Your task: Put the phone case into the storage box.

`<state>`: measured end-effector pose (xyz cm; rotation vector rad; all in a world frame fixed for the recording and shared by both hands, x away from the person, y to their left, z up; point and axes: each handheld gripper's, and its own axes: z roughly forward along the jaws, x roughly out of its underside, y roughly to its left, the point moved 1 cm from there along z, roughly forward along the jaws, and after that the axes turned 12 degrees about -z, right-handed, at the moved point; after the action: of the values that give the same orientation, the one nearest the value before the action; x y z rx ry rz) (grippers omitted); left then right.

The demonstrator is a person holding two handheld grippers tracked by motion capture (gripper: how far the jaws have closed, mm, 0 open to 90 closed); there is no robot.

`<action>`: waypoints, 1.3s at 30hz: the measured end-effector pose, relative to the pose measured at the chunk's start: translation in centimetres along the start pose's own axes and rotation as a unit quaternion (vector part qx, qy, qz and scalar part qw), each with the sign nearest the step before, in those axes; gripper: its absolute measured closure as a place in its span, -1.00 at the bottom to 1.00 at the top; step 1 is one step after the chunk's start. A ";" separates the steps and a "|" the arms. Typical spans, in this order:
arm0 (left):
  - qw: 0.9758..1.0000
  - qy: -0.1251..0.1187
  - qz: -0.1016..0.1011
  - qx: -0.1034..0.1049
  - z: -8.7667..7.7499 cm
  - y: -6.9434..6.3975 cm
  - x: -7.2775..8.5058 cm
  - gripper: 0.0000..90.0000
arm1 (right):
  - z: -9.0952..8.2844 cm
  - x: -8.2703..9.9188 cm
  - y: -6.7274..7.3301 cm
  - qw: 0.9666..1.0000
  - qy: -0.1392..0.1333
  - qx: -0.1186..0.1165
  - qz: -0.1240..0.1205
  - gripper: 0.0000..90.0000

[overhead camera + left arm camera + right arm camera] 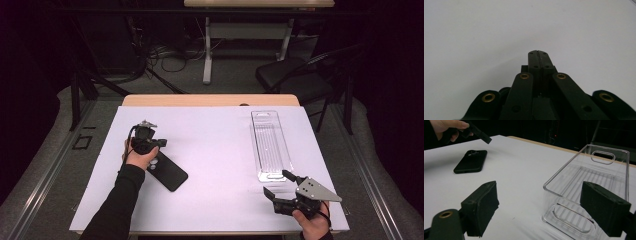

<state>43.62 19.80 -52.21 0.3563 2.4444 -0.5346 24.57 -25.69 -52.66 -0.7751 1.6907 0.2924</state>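
Left claw (146, 134) closed, empty, just above phone (167, 171); right claw (278, 186) wide open, empty, near clear bin (270, 145). Probably pre-grasp; next, opening over phone.

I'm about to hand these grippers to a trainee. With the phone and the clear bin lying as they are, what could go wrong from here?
1. The left gripper hangs above the black phone with jaws shut; lowered like that, it would likely push the phone, not grasp it.
2. The right gripper is open near the clear bin; the light bin may slide if nudged.
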 end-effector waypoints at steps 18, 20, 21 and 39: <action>0.999 0.041 -0.008 -0.029 2.4 1.3 0.2 1.00 | 0.0 0.0 0.0 1.000 -0.003 -0.001 0.000 -0.68; 0.998 0.044 -0.006 -0.032 2.5 1.3 0.3 1.00 | 0.0 0.0 0.0 1.000 -0.003 -0.001 0.000 -0.68; 0.998 0.047 -0.005 -0.033 2.6 1.3 0.3 1.00 | 0.0 0.0 0.0 1.000 -0.003 -0.001 0.000 -0.68; 0.996 0.075 0.001 -0.051 2.2 1.9 1.0 1.00 | 0.0 0.0 0.0 1.000 -0.001 -0.001 0.001 -0.68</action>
<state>44.64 20.59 -54.92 0.3672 2.6053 -0.3924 24.54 -25.68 -52.71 -0.7742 1.6891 0.2971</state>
